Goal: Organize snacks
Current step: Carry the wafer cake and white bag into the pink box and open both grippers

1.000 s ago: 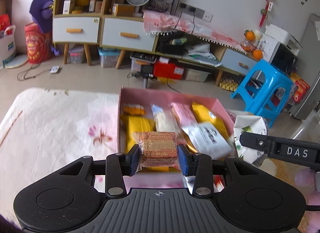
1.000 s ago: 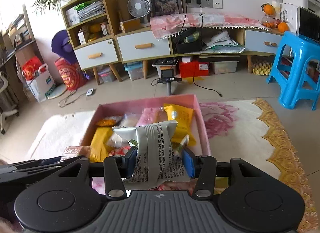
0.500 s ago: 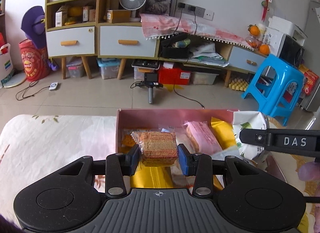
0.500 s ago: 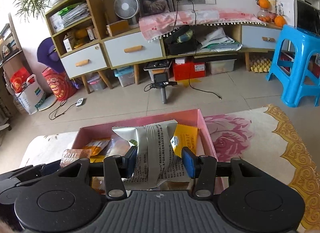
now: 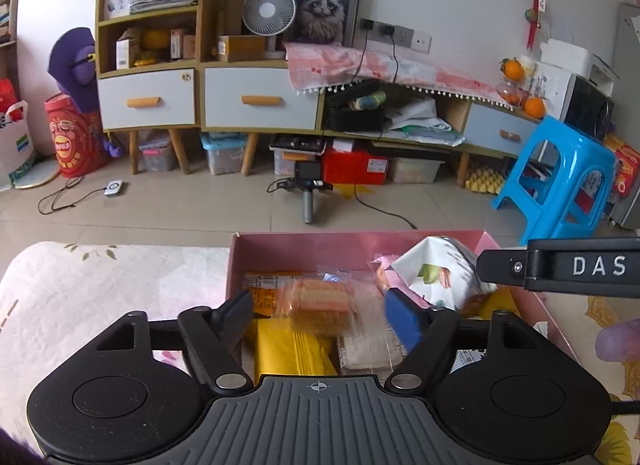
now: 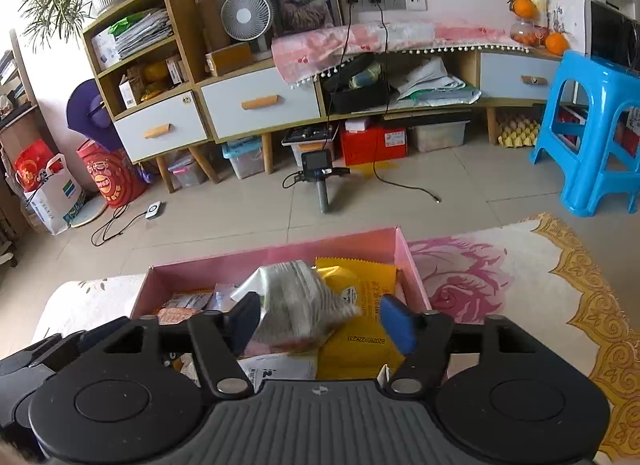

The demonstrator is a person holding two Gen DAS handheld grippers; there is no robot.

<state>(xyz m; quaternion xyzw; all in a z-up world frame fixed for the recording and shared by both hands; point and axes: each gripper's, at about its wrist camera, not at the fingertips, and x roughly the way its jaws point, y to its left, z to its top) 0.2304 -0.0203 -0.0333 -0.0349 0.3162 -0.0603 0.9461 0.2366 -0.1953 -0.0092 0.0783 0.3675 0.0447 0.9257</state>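
Note:
A pink box (image 5: 304,245) of snack packets sits on the flowered cloth; it also shows in the right wrist view (image 6: 280,255). My left gripper (image 5: 320,311) is open above the box, and a blurred orange biscuit packet (image 5: 320,305) lies free between its fingers, touching neither. My right gripper (image 6: 320,321) is open too, with a blurred silver-white snack bag (image 6: 298,309) loose between its fingers, over a yellow packet (image 6: 360,297). The bag (image 5: 436,273) and the right gripper's finger (image 5: 560,267) show at the right of the left wrist view.
The flowered cloth (image 6: 500,277) spreads to both sides of the box. Beyond the edge is tiled floor with a small camera stand (image 6: 320,181), a blue stool (image 6: 596,137) at the right, and cabinets (image 6: 260,105) along the wall.
Both grippers opened. The biscuit packet and the silver bag, gripped before, are now loose and blurred between the fingers over the box.

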